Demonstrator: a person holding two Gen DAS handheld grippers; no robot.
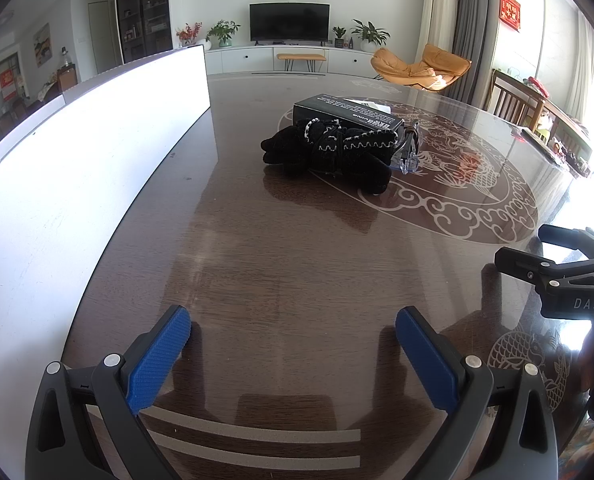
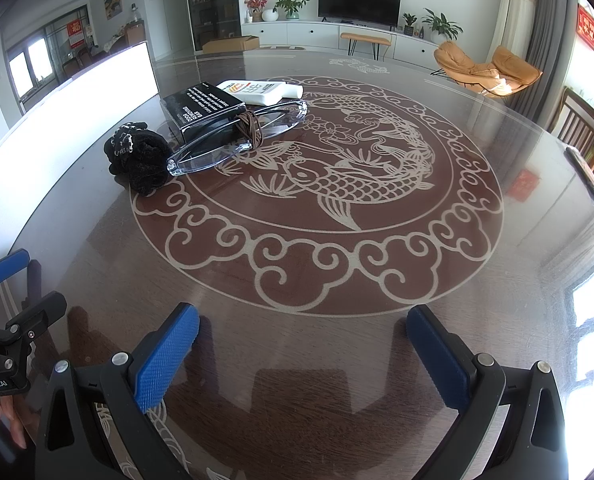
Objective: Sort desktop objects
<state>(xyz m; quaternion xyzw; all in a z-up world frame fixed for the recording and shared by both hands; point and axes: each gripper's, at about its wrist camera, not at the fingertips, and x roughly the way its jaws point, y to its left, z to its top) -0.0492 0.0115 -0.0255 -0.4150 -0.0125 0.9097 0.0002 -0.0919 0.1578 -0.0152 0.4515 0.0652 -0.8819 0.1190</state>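
Landmark: black box, lying flat on the glossy brown surface at the far left rim of the koi medallion.
Clear case: a transparent glasses-type case, long side against the near edge of the black box; what lies inside cannot be made out.
Hair tie: brown, looped around the middle of the clear case.
Black glove: knit with pale stitching, bunched up at the near-left end of the black box, touching the tip of the clear case.
White bottle: lying on its side just behind the black box.
White board: standing on edge, left of the black box.
Left gripper: fingers spread wide, nothing between them, low over the surface, well short of the black box.
Right gripper: fingers likewise wide apart and empty, near the medallion's near rim.
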